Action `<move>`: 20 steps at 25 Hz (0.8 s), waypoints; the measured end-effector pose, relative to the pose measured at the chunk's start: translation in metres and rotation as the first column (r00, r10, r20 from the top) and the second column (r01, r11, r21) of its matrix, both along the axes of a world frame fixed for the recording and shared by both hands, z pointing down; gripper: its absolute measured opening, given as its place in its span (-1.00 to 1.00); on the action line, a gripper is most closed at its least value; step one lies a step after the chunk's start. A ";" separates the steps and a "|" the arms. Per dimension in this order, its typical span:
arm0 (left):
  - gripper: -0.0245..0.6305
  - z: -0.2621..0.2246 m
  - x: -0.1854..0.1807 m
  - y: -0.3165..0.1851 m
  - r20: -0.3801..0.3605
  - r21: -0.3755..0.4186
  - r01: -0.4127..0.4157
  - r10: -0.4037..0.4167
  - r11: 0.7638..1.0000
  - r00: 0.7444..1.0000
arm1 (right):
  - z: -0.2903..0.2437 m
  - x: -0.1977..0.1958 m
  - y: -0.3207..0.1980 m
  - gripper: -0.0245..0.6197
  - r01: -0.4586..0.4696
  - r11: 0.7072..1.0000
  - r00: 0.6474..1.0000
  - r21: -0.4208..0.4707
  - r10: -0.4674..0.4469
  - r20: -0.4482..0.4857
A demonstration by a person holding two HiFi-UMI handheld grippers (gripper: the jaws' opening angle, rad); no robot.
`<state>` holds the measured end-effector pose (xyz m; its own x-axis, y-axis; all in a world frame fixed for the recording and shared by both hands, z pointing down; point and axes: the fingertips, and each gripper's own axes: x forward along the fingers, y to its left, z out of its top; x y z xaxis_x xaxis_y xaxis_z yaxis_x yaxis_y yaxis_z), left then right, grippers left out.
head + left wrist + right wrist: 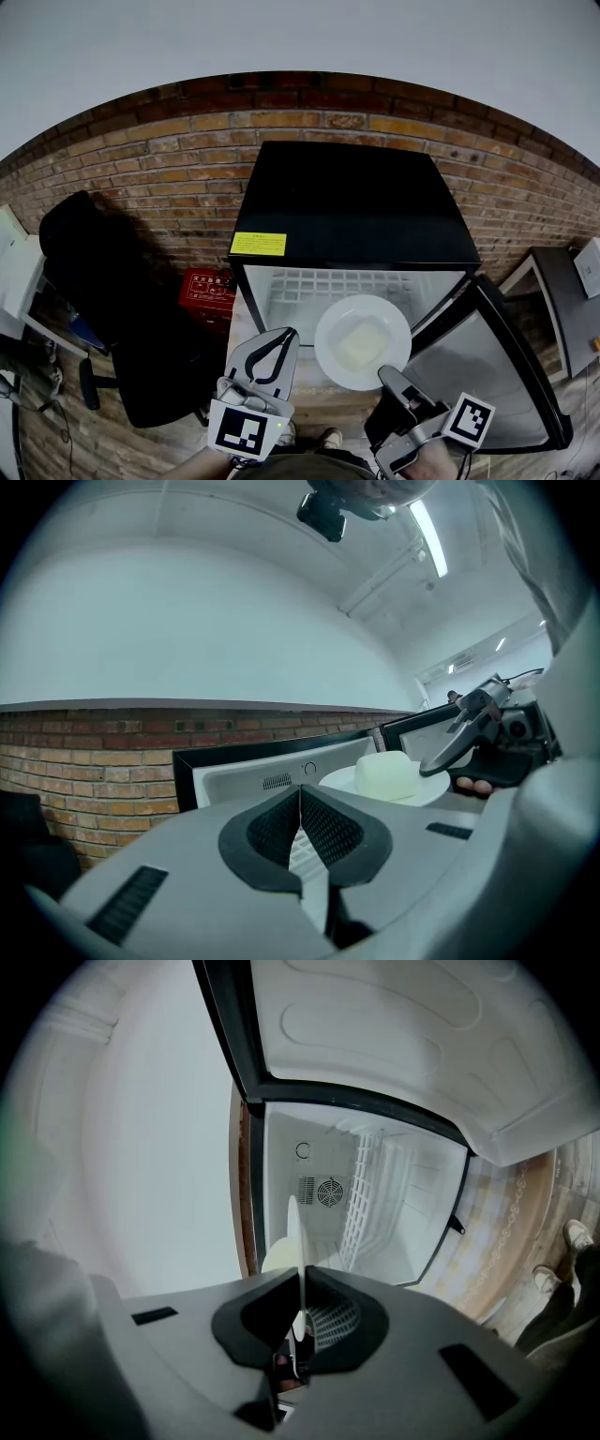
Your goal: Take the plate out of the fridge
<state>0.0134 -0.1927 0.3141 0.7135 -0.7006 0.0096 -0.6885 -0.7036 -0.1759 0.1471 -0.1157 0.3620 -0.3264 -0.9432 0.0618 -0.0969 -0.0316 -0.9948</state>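
Clamping the near rim of the round white plate [330, 354], the right gripper [387, 374] holds it level at the front edge of the black mini fridge [352, 202]; the left gripper [280, 337], jaws together on nothing, hangs just left.

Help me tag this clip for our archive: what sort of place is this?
Probably an office or lab corner, not a home kitchen: a black mini fridge stands open against a brick wall, a black office chair sits beside it, and strip lights run along the ceiling.
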 end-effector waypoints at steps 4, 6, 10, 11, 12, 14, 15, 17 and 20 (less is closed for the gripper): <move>-0.87 0.000 0.001 0.000 0.003 0.006 -0.004 0.004 1.000 1.000 | 0.000 0.000 -0.001 -0.83 -0.002 1.000 1.000 -0.001 0.002 0.006; -0.87 -0.001 0.002 0.000 0.002 0.007 -0.008 0.008 1.000 1.000 | 0.000 0.001 -0.001 -0.82 -0.003 1.000 1.000 -0.003 0.003 0.007; -0.87 -0.002 0.004 0.002 0.006 0.011 -0.015 0.015 1.000 1.000 | -0.001 0.001 0.001 -0.82 -0.002 1.000 1.000 -0.001 0.002 0.008; -0.87 -0.001 0.004 0.002 0.007 0.011 -0.016 0.016 1.000 1.000 | -0.001 0.001 0.001 -0.82 -0.003 1.000 1.000 -0.001 0.003 0.007; -0.87 -0.001 0.004 0.002 0.007 0.010 -0.016 0.016 1.000 1.000 | -0.001 0.002 0.001 -0.82 -0.003 1.000 1.000 0.000 0.003 0.005; -0.87 0.000 0.004 0.003 0.010 0.008 -0.018 0.018 1.000 1.000 | -0.002 0.002 0.001 -0.82 -0.003 1.000 1.000 -0.001 0.003 0.004; -0.87 -0.001 0.004 0.003 0.009 0.007 -0.018 0.018 1.000 1.000 | -0.003 0.002 0.001 -0.82 -0.002 1.000 1.000 -0.001 0.002 0.004; -0.87 -0.001 0.004 0.004 0.007 0.007 -0.020 0.020 1.000 1.000 | -0.003 0.001 0.001 -0.82 -0.001 1.000 1.000 0.000 0.001 0.004; -0.87 -0.001 0.004 0.005 0.009 0.013 -0.022 0.022 1.000 1.000 | -0.003 0.000 0.002 -0.82 0.001 1.000 1.000 0.001 -0.001 0.003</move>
<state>0.0175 -0.1879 0.3130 0.7288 -0.6847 0.0069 -0.6711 -0.7162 -0.1916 0.1476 -0.1139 0.3592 -0.3280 -0.9428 0.0600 -0.0942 -0.0305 -0.9951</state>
